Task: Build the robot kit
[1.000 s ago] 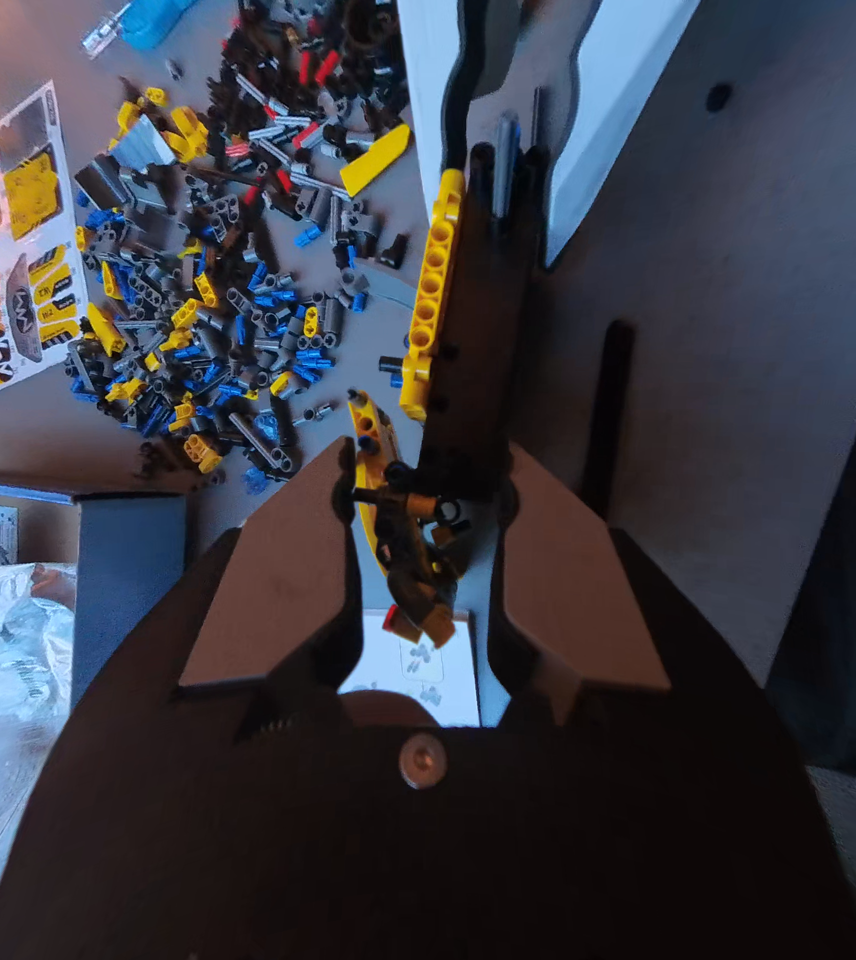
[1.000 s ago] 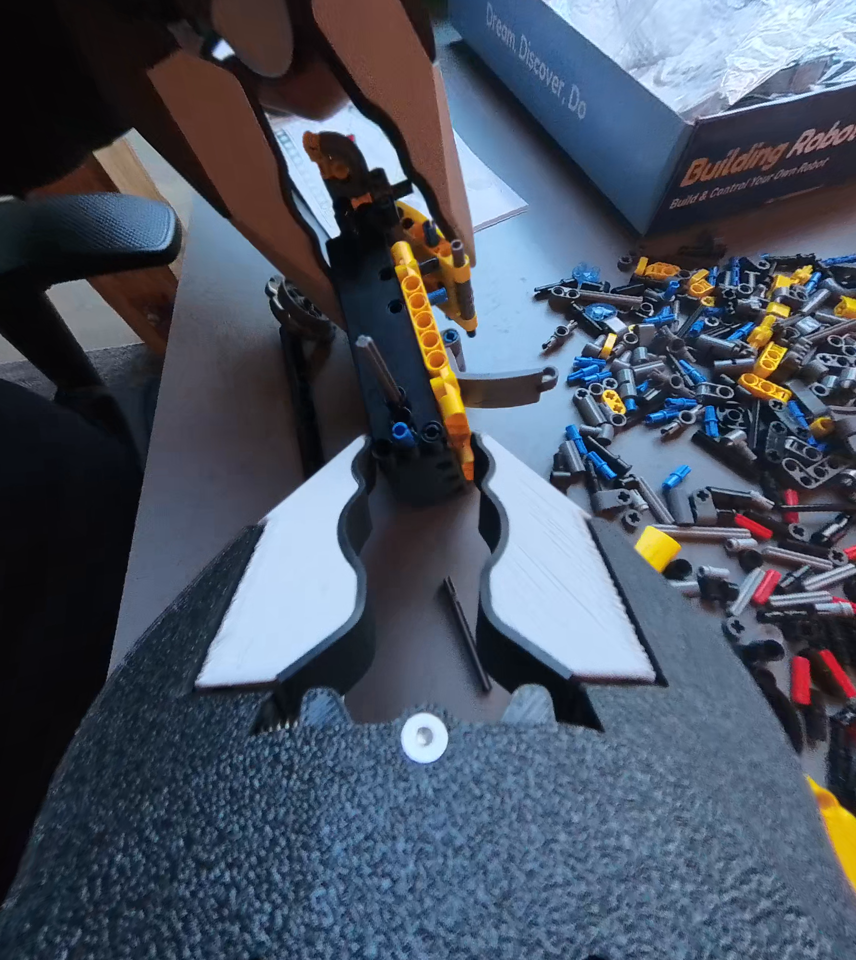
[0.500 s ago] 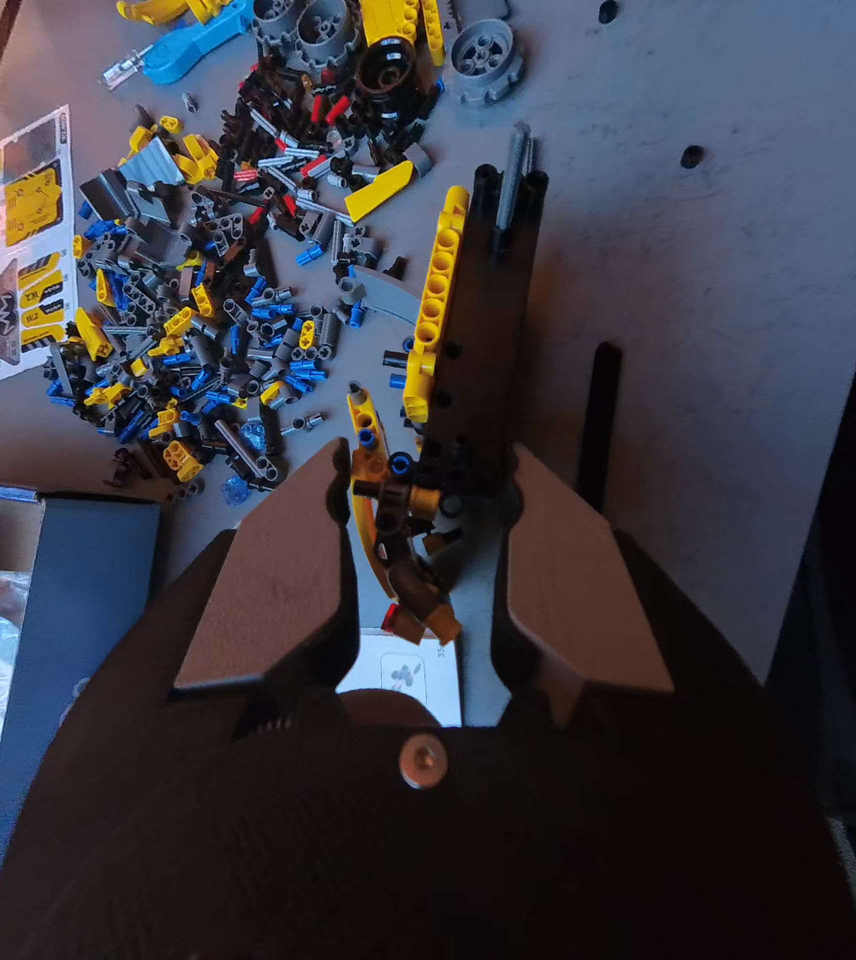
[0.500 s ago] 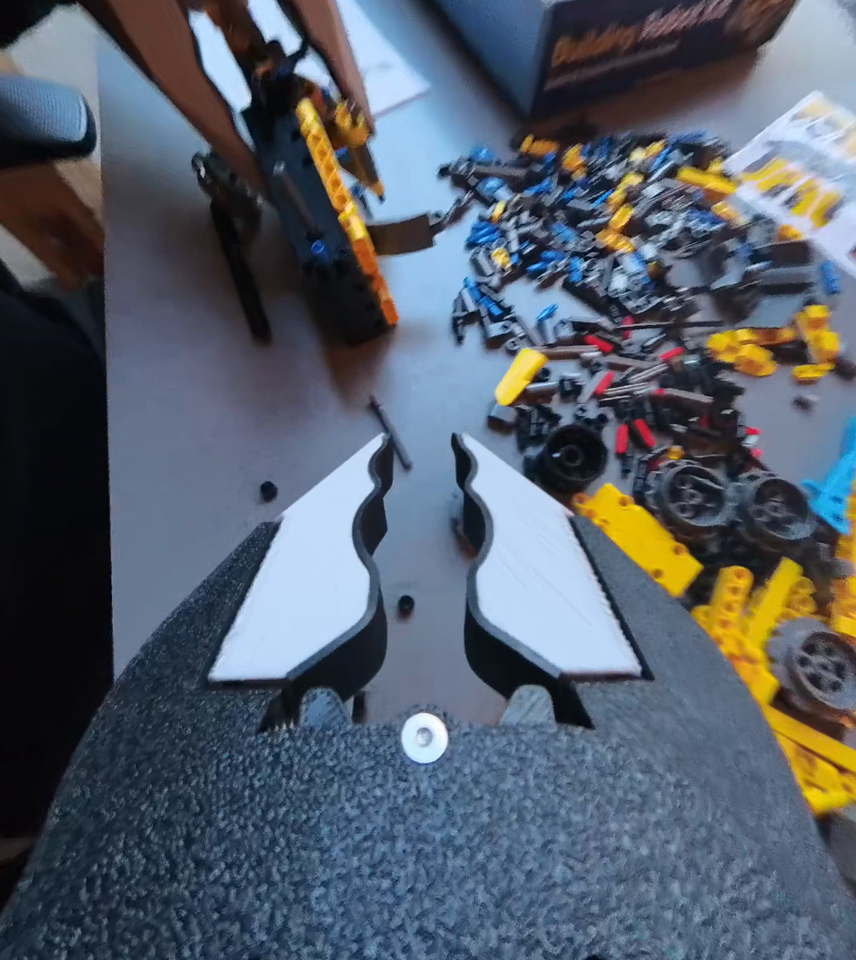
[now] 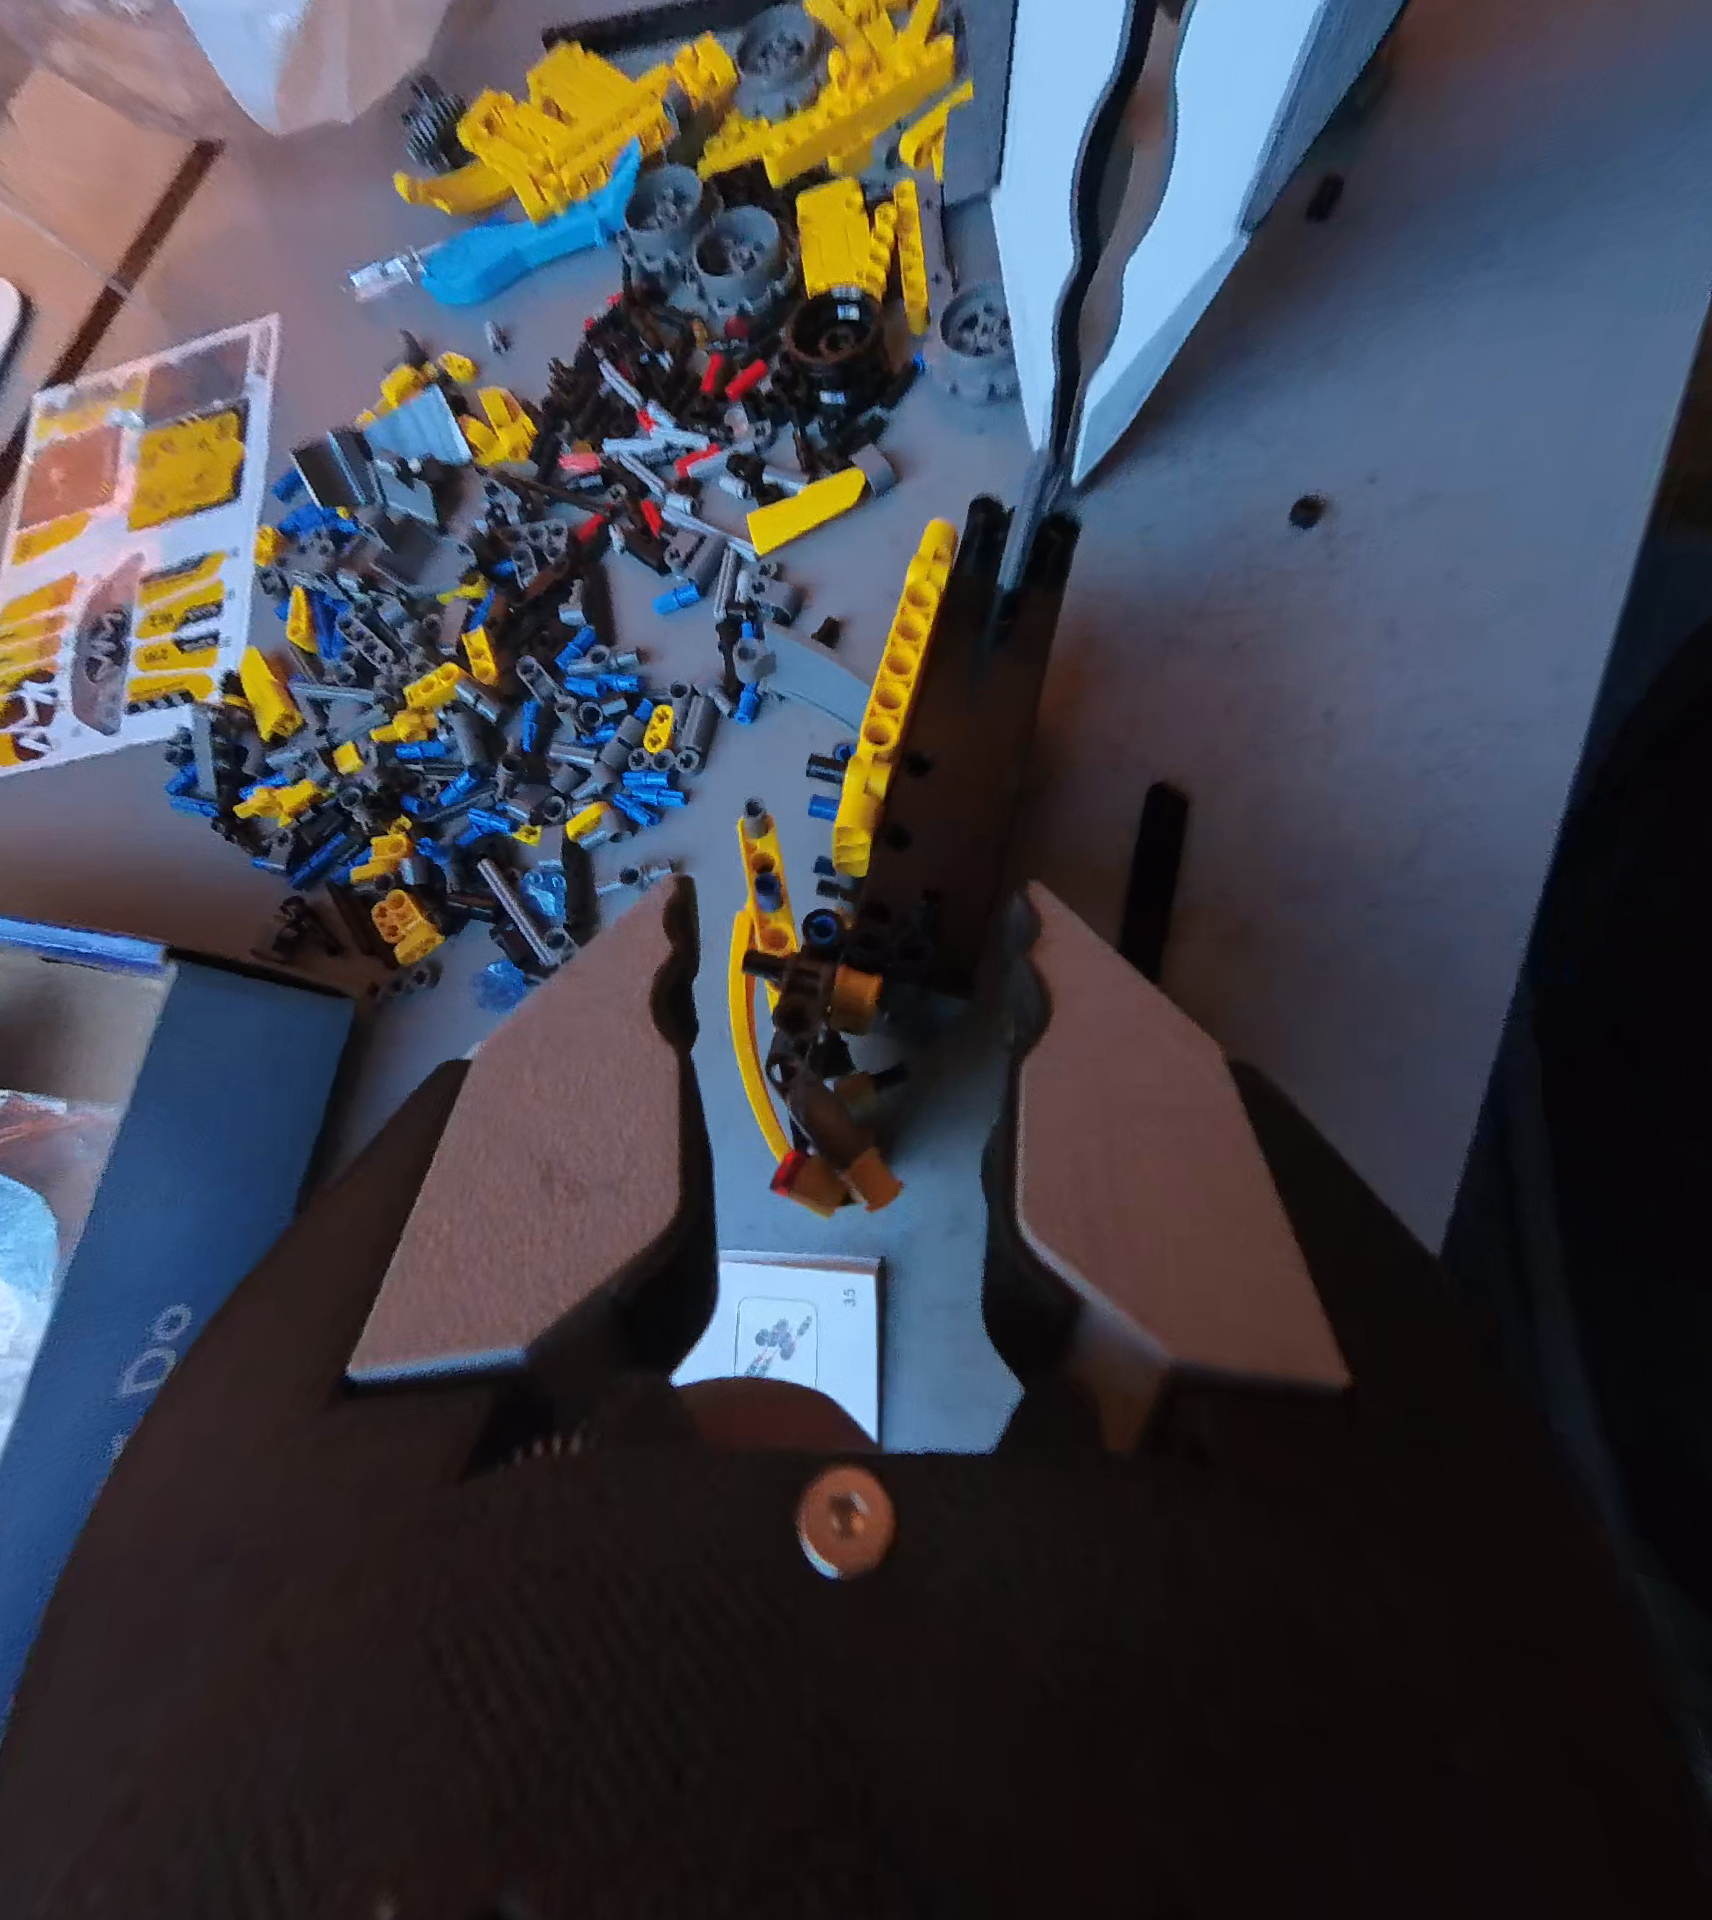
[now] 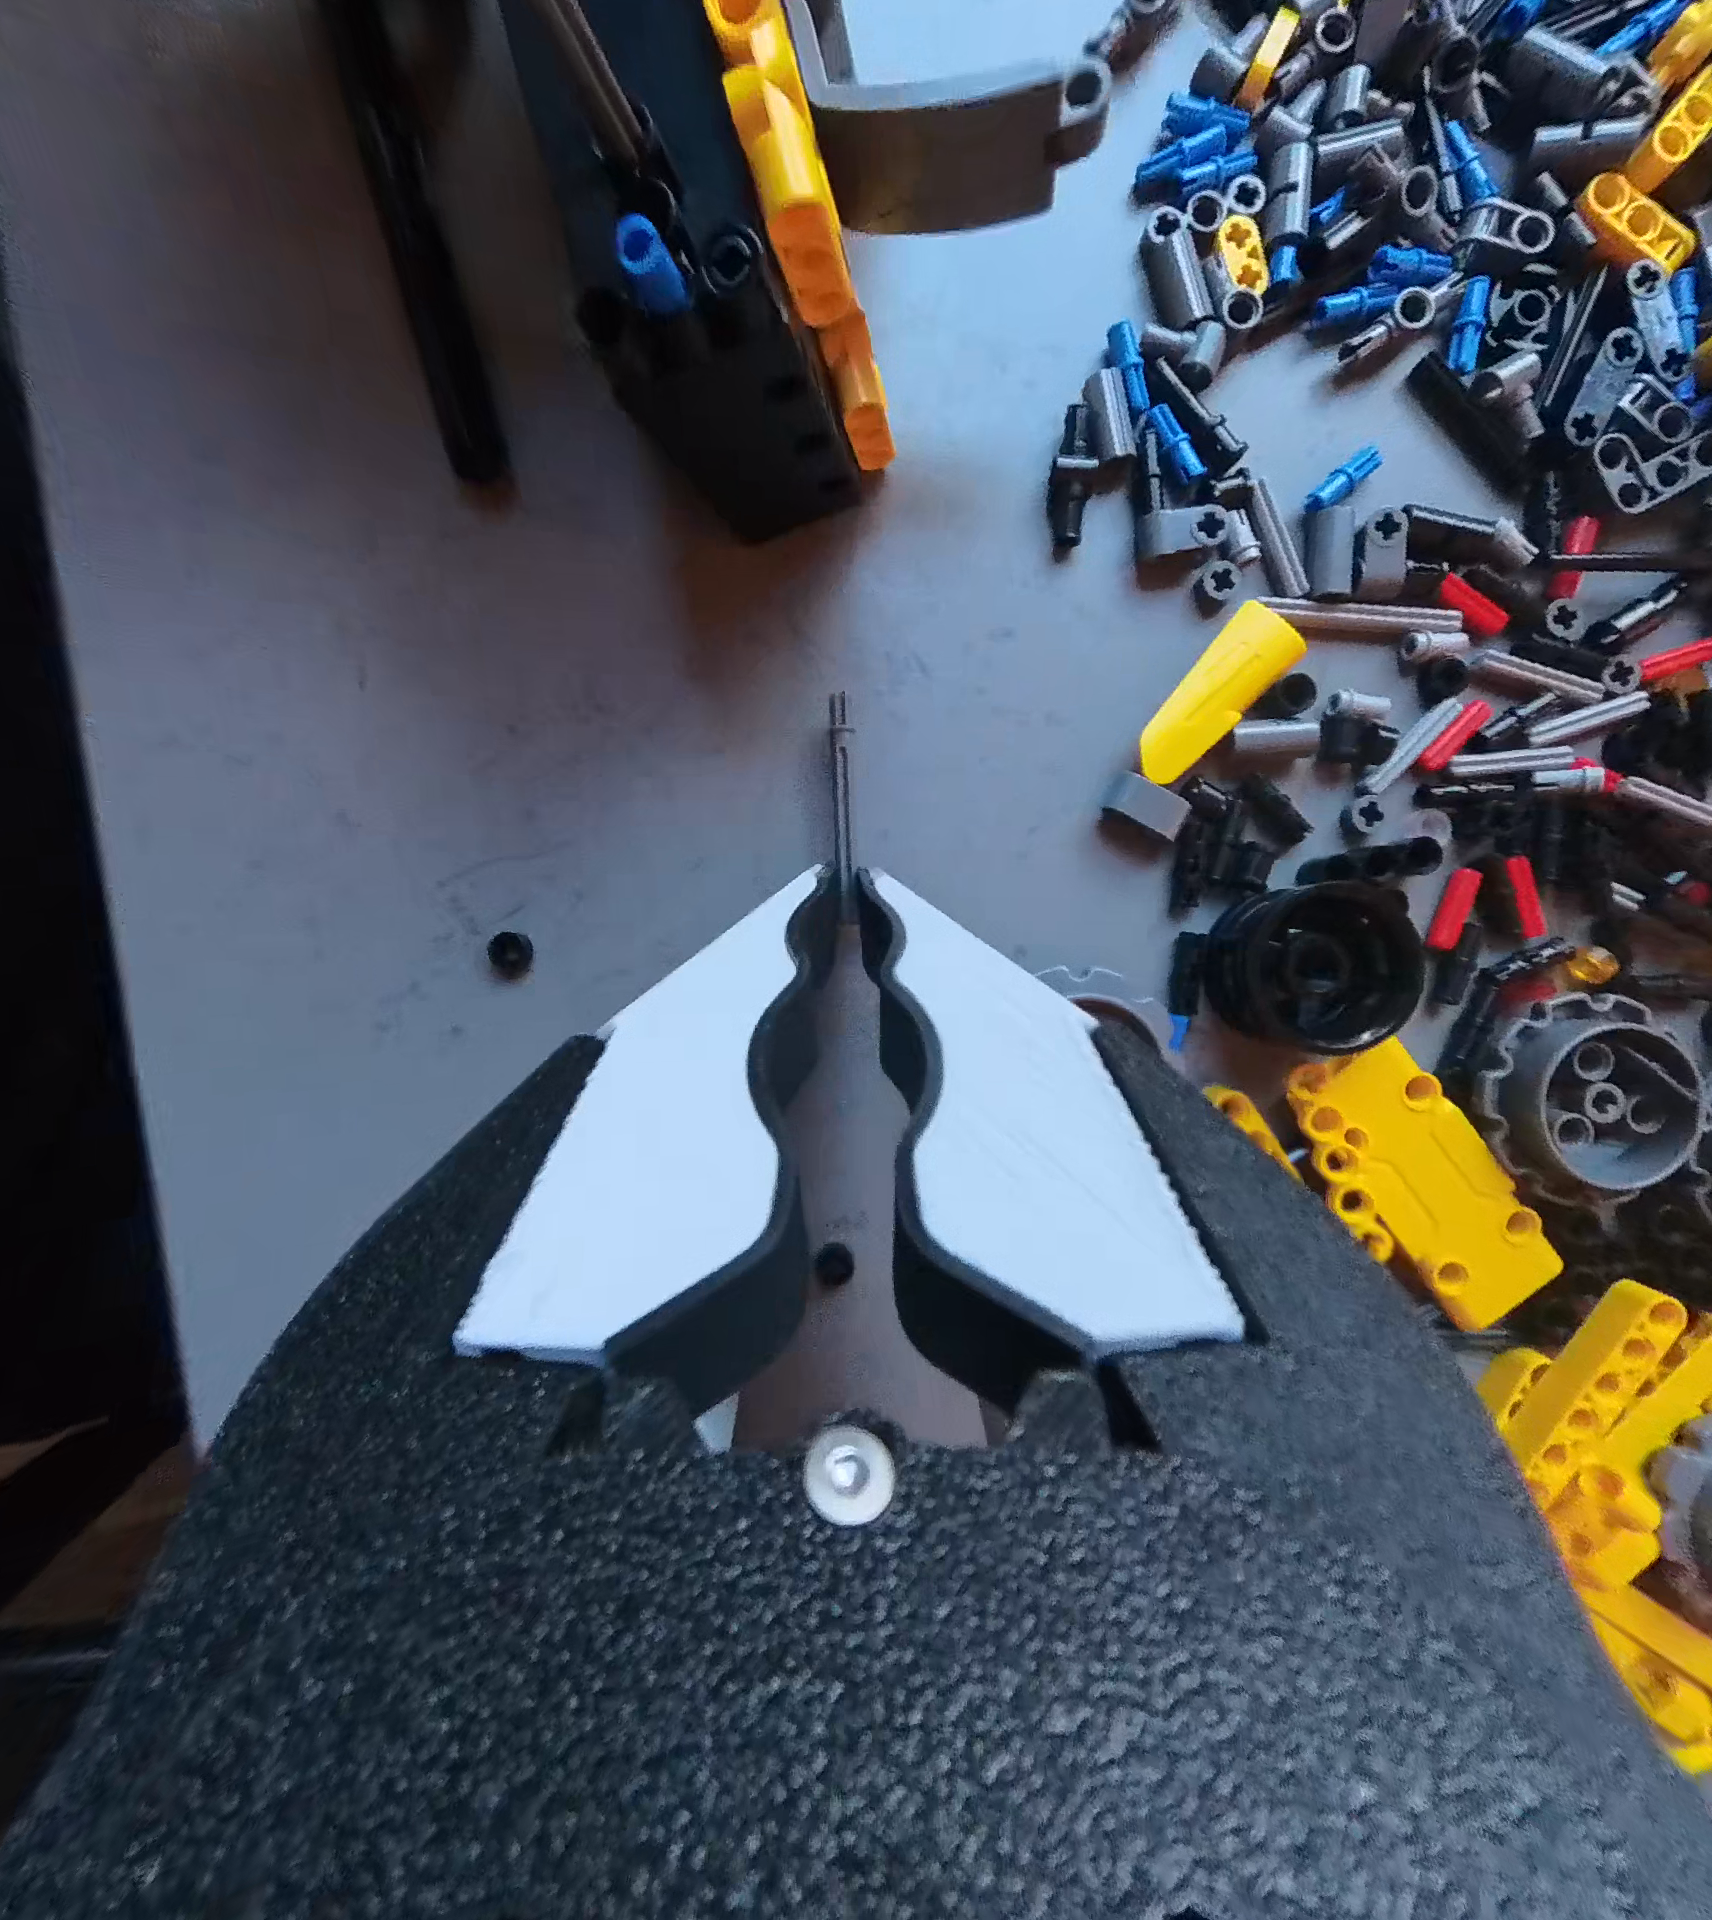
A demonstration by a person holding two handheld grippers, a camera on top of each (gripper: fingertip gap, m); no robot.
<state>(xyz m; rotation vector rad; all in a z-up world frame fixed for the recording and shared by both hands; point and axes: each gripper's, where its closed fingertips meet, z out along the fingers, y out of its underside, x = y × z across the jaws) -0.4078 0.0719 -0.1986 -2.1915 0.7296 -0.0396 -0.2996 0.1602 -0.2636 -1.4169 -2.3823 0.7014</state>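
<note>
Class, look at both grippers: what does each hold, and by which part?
Right gripper pinches a thin black axle by its near end. Left gripper straddles the black-and-yellow assembly, jaws apart; holds nothing.

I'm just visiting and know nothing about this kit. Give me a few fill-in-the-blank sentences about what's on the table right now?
1. The right gripper pinches a thin ___ axle.
2. The long holed beam on the dark assembly is ___.
3. The left gripper straddles that assembly with its jaws ___.
Missing words: black; yellow; open.
</note>
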